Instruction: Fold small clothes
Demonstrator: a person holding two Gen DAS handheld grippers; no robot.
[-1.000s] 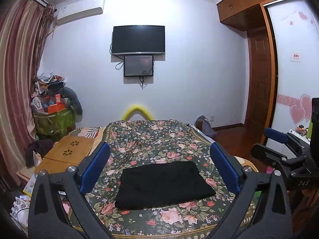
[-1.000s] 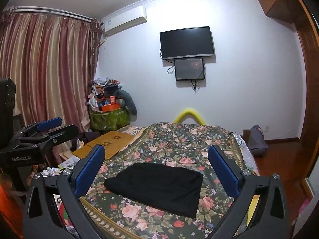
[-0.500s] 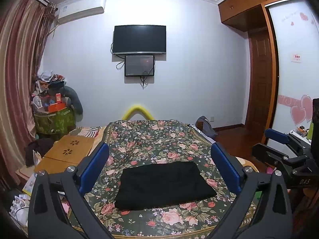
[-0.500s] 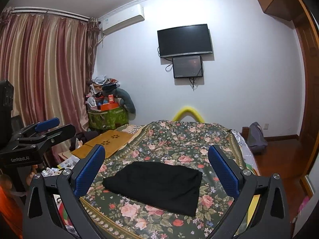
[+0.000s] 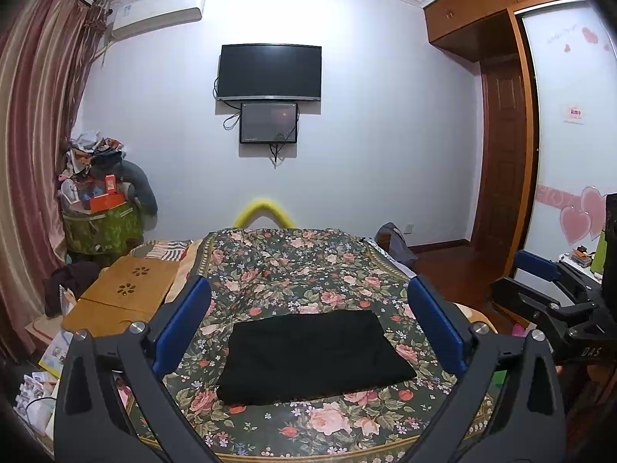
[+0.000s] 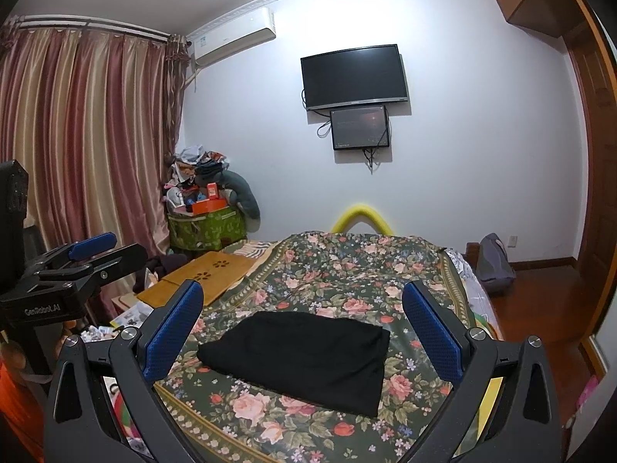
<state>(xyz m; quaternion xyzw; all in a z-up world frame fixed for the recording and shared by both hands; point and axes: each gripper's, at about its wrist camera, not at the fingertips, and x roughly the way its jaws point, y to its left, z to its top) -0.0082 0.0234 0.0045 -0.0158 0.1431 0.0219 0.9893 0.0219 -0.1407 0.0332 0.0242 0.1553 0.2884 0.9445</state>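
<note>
Left wrist view — black garment (image 5: 314, 355) unmoved, both claws still spread.

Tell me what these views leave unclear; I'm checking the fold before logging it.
- Black garment: type and layers unreadable in either view; the dark cloth shows no seams.
- Bed near edge: cut off by the frame and the left tool in the left view, the right tool in the right.
- Sticker: print too small.

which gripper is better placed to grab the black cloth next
Neither clearly. Left gripper and right gripper both hang open above the bed, apart from the black cloth. Slight edge left: the cloth sits squarely between its jaws.
</note>
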